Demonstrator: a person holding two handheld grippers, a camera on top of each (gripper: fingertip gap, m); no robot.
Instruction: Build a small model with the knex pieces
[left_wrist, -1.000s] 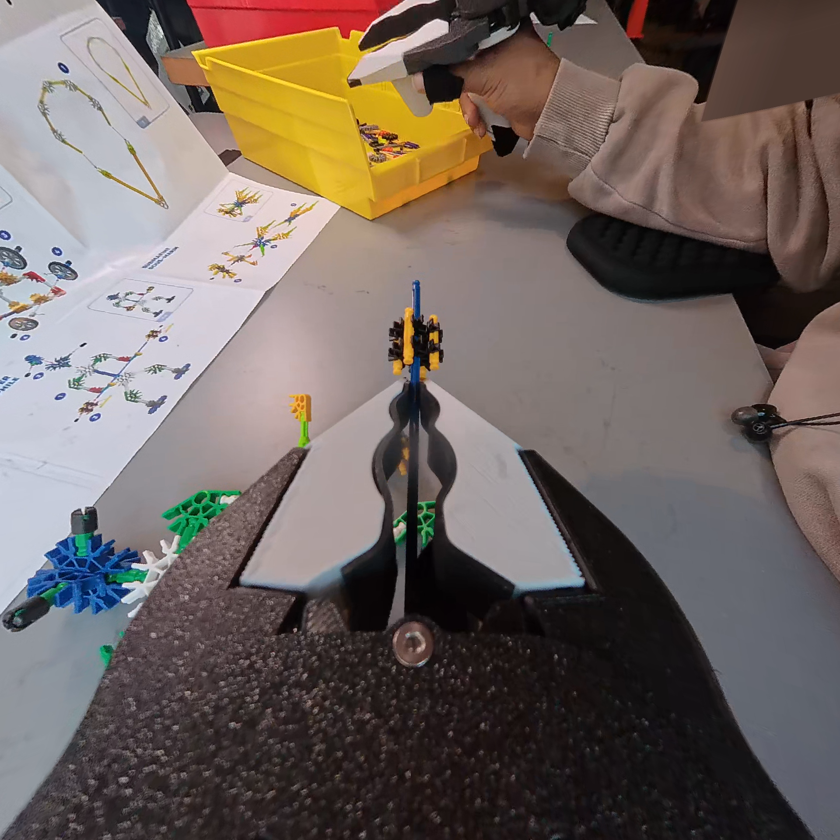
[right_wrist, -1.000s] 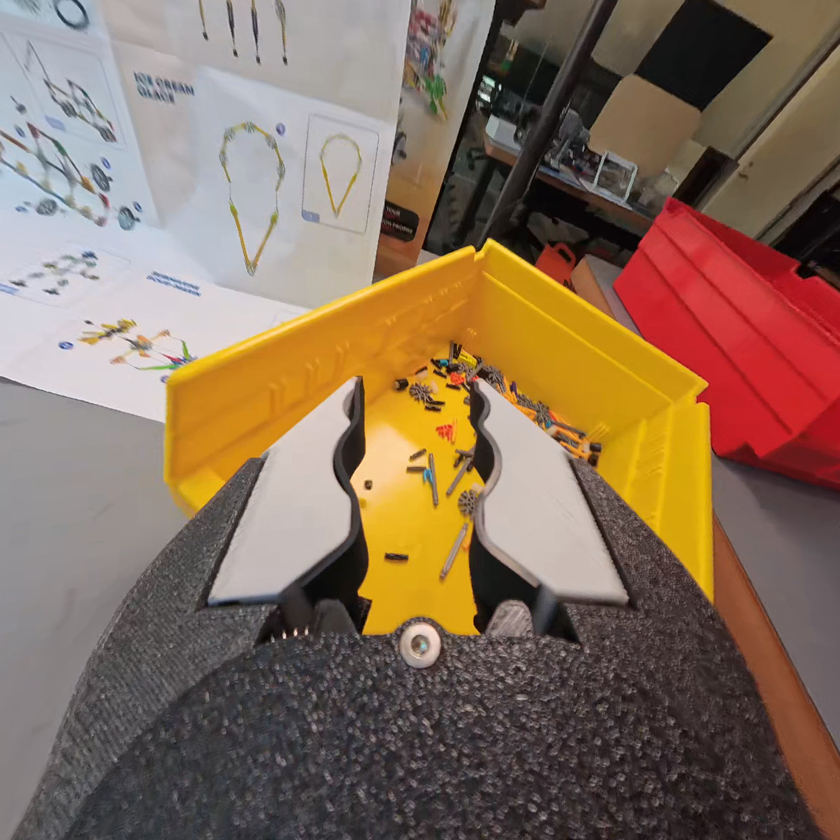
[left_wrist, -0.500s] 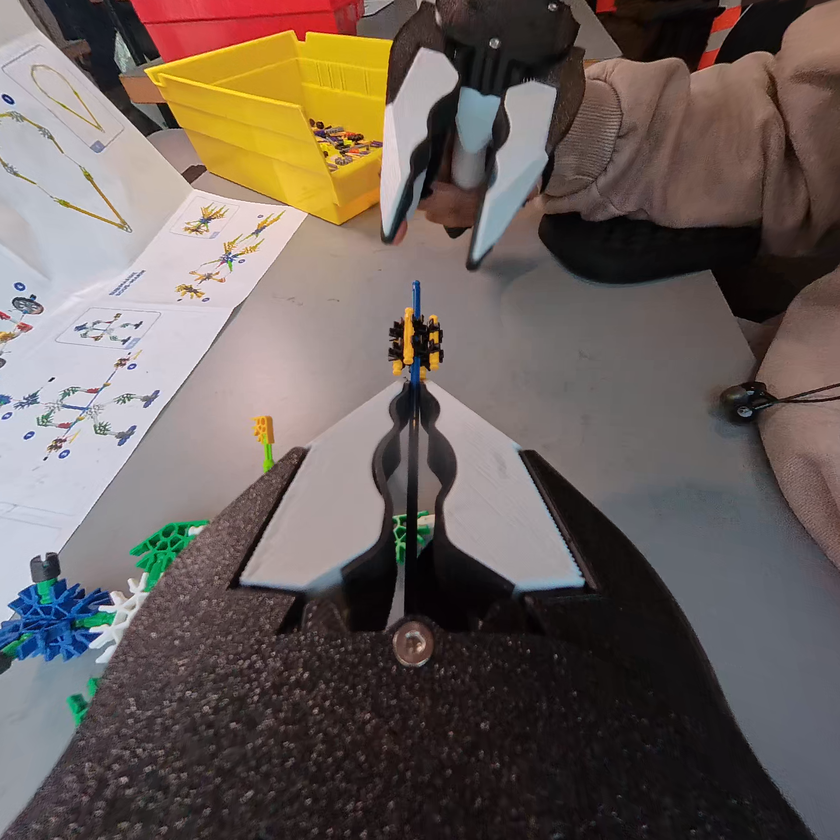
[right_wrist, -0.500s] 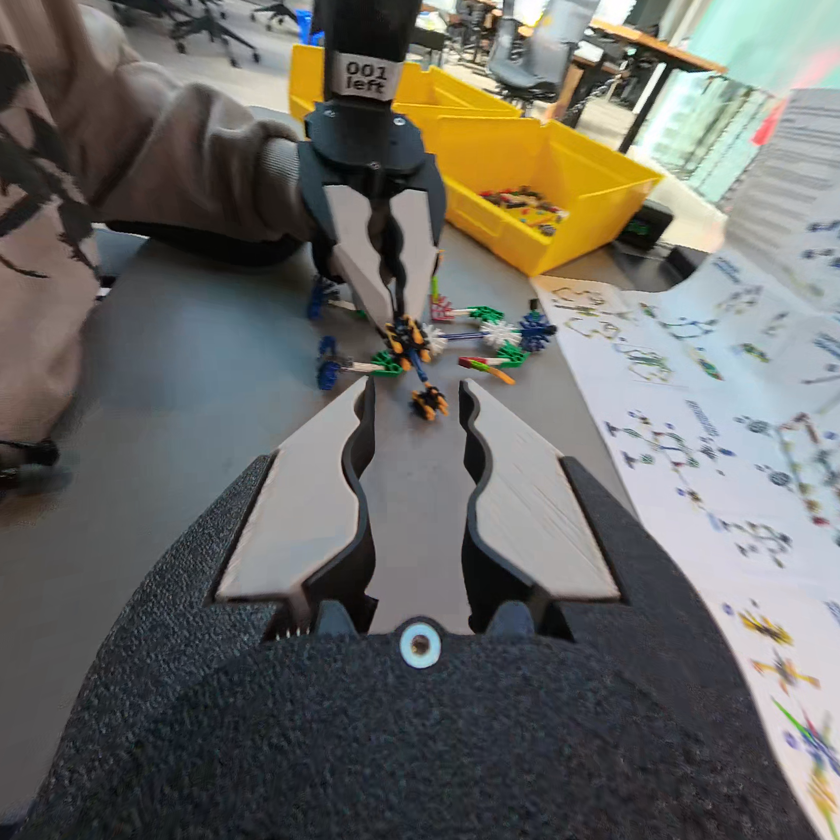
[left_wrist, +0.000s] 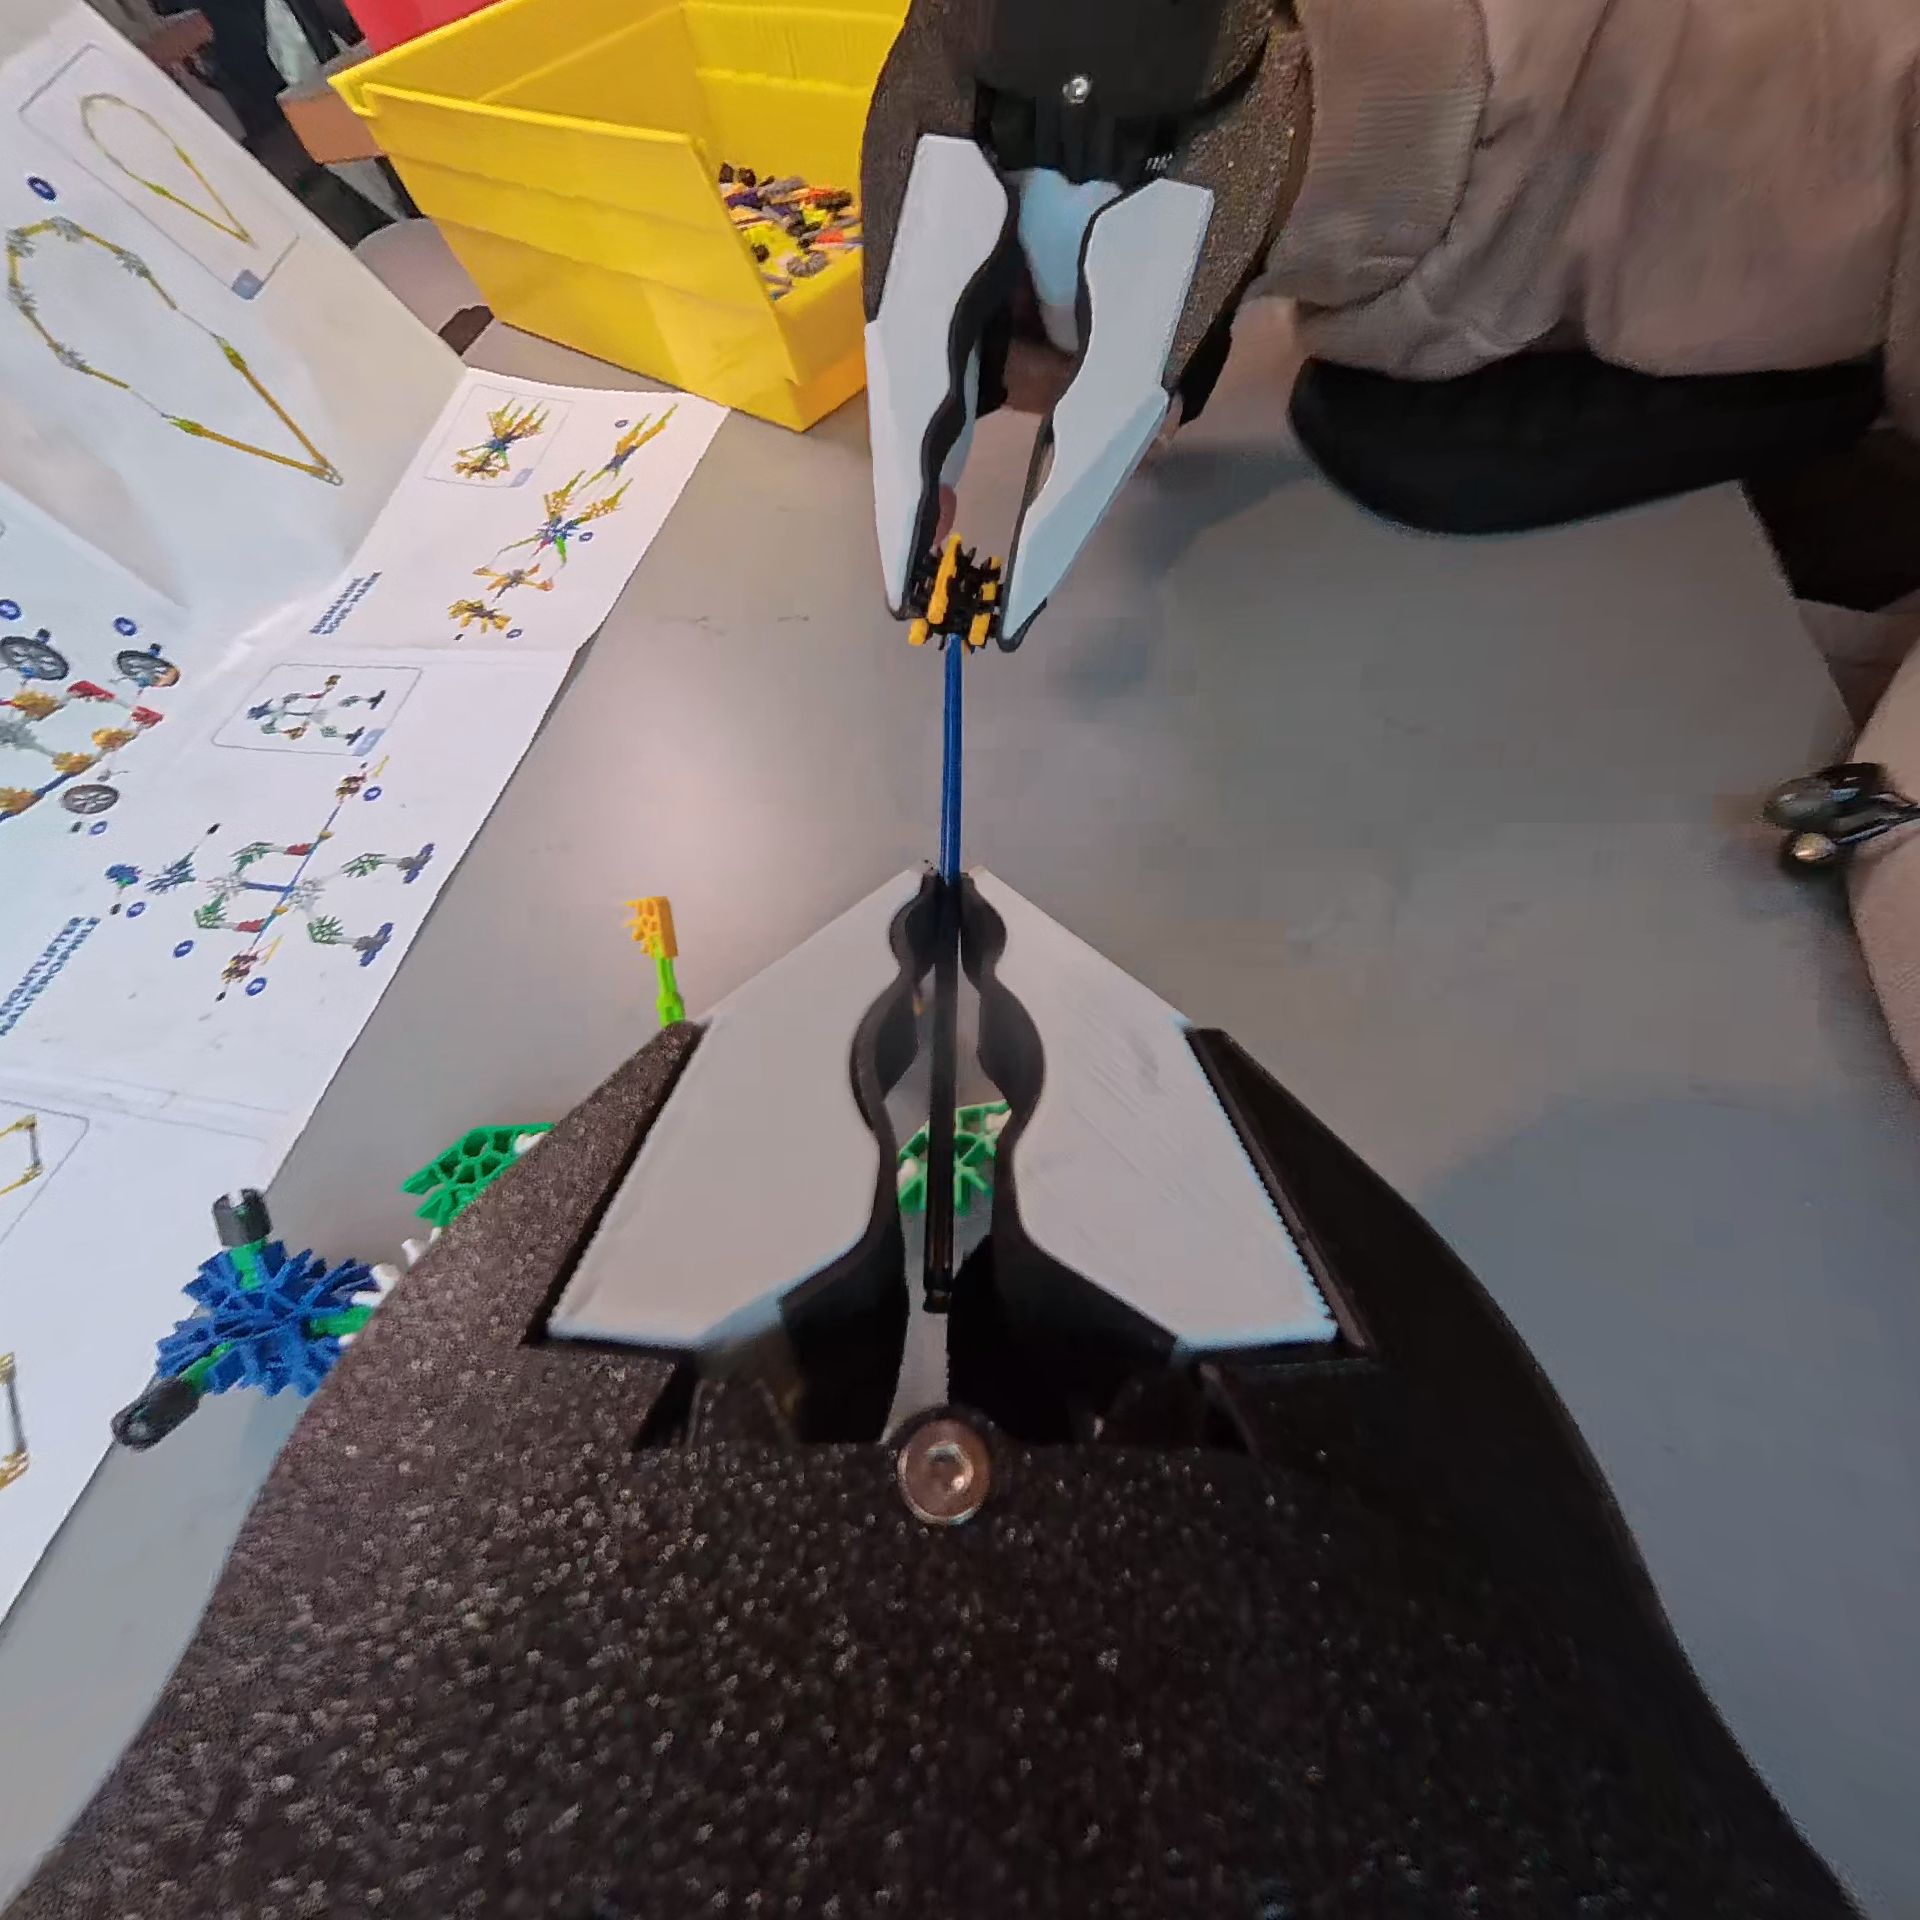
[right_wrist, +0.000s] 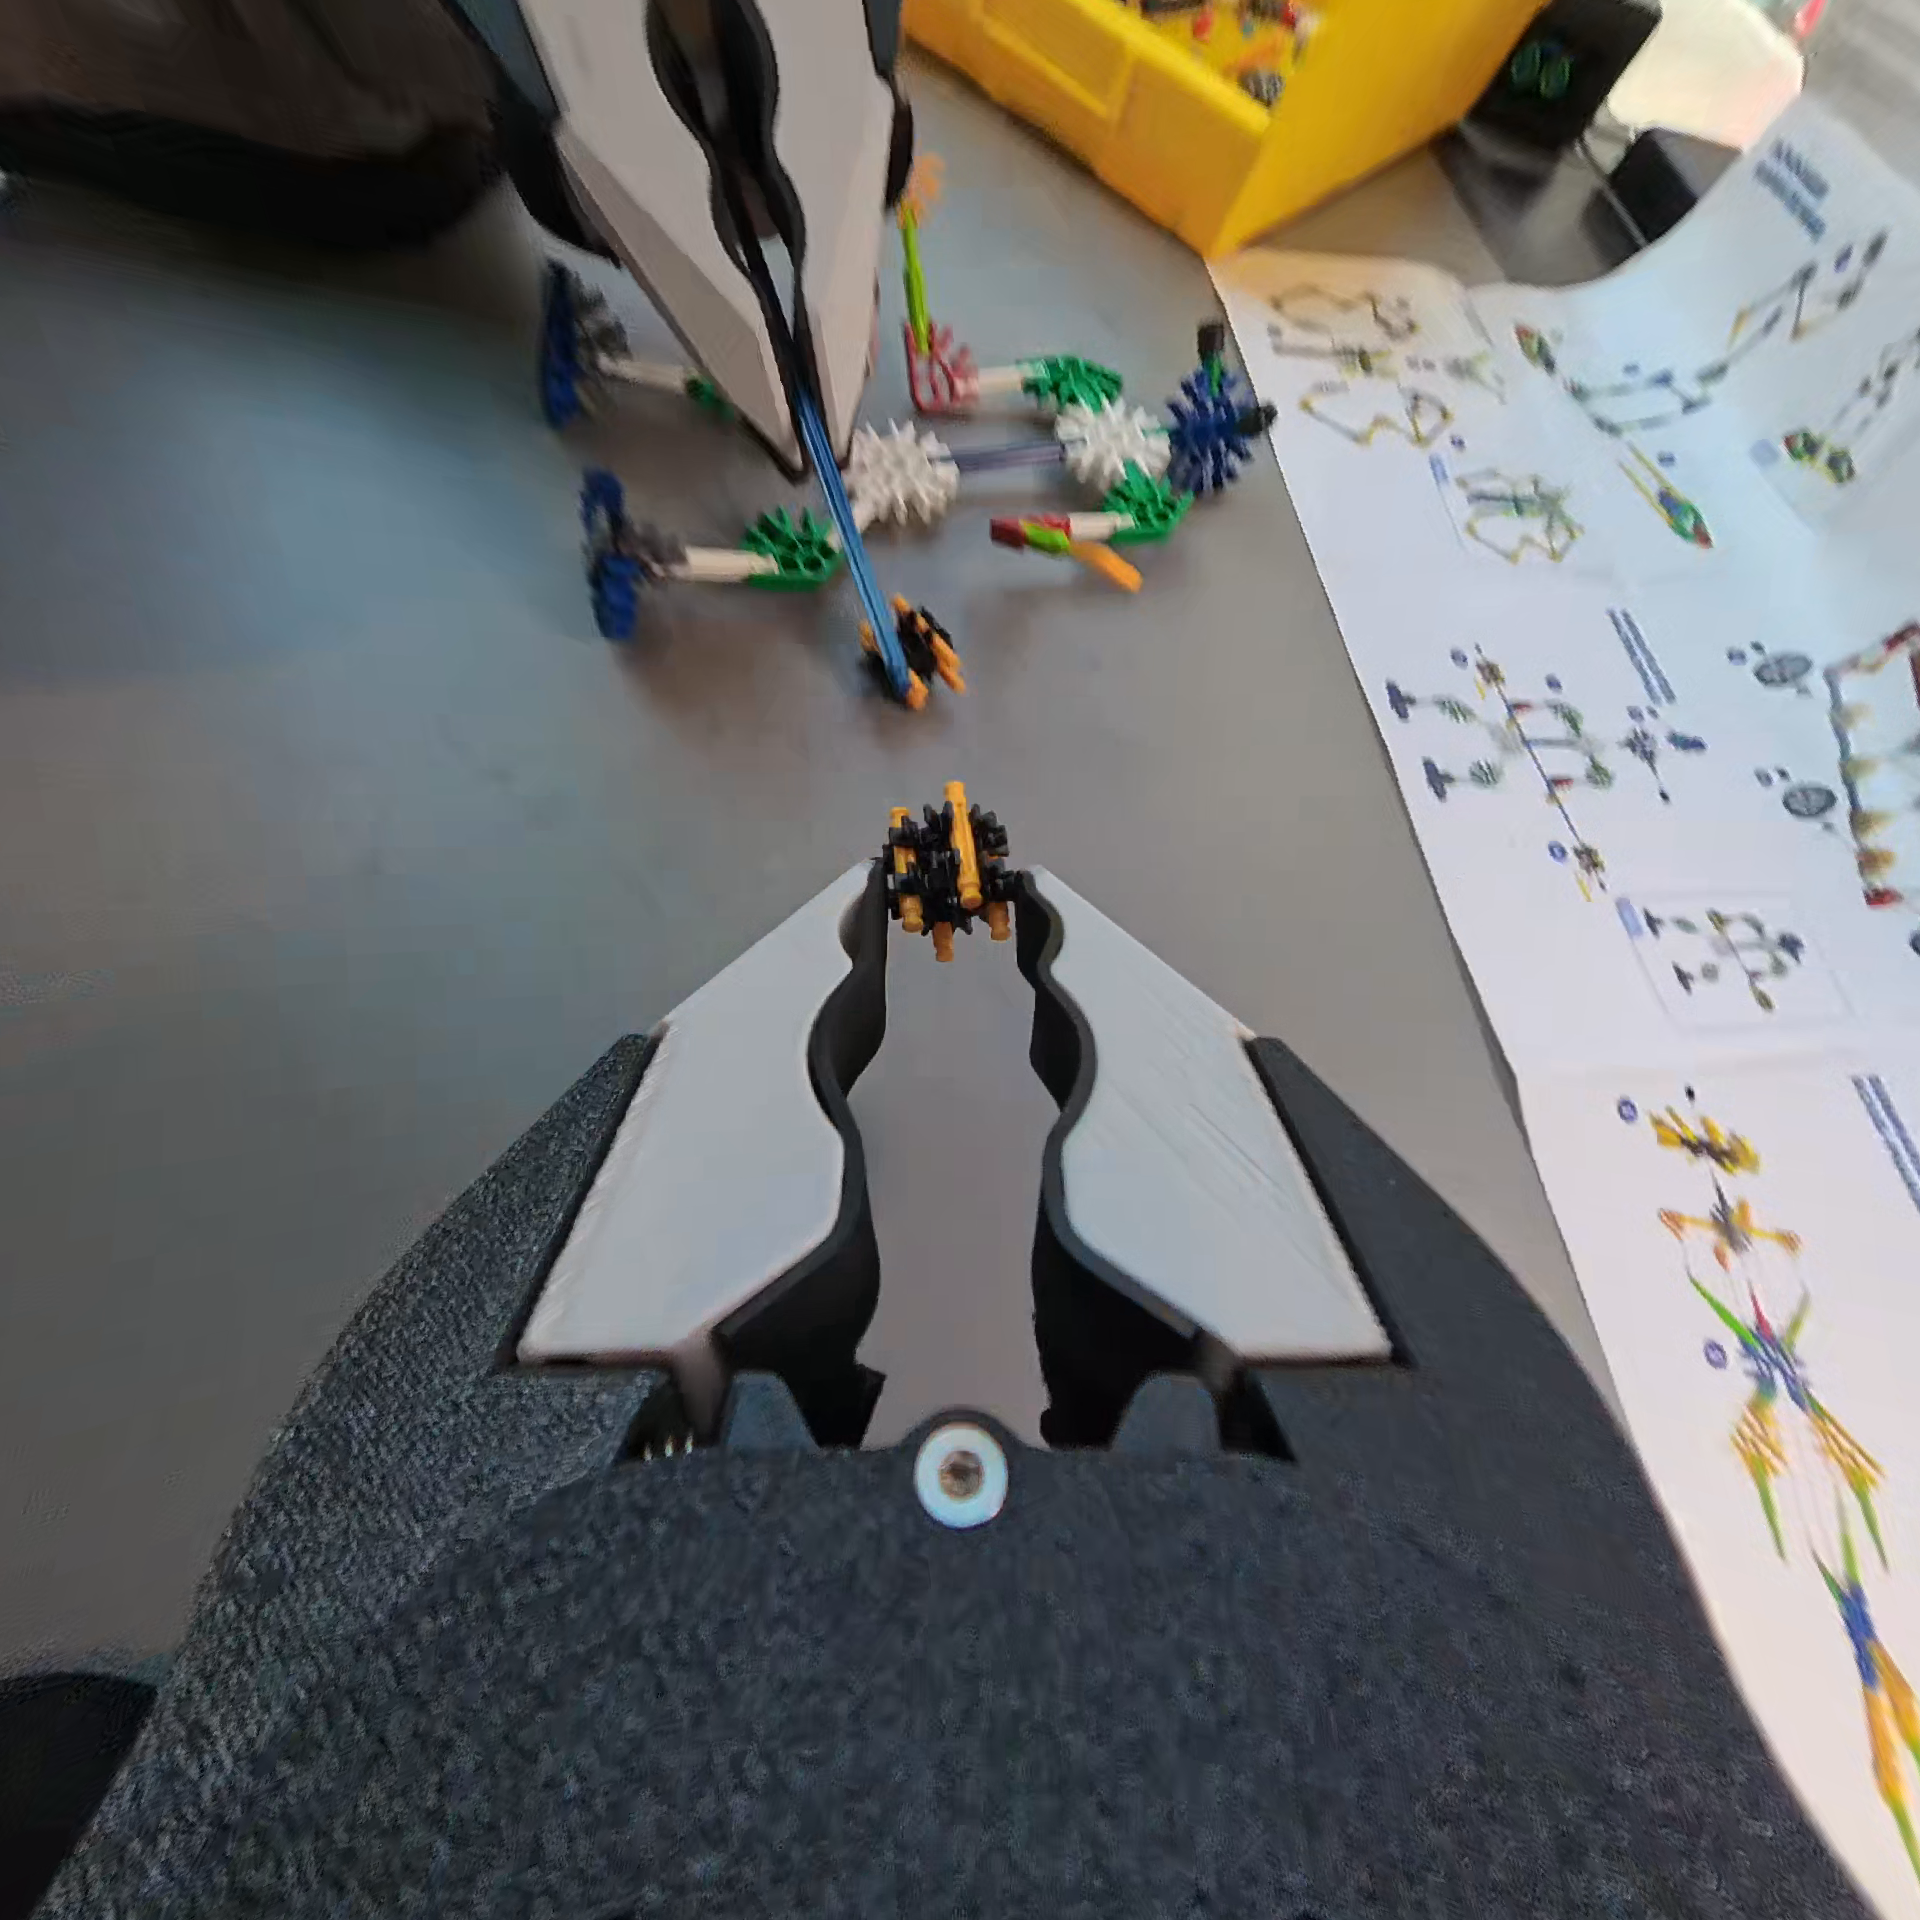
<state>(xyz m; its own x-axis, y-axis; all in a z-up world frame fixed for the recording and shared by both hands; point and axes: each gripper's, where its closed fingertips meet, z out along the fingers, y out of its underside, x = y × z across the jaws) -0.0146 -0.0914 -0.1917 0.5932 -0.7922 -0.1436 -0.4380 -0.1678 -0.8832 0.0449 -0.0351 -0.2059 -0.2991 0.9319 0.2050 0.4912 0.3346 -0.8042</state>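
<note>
Across the grey bench (left_wrist: 1351, 779) a yellow bin (left_wrist: 623, 208) sits upper left. At frame centre, the left gripper (left_wrist: 943, 883) has its jaws closed on a blue rod (left_wrist: 951, 769). Above it, the right gripper (left_wrist: 956, 613) has its jaws clamped on the black-and-yellow connector cluster (right_wrist: 945, 868).

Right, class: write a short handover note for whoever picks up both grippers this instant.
Left gripper: shut on a blue rod, which sticks out forward past its fingertips.
Right gripper: shut on a black-and-yellow connector cluster, facing the left gripper.
The right wrist view shows a gap between that cluster and the rod's tip, which carries a second cluster.
A partly built model lies on the grey table under the left gripper. The yellow bin of loose parts stands behind, with the instruction sheets beside it.
</note>
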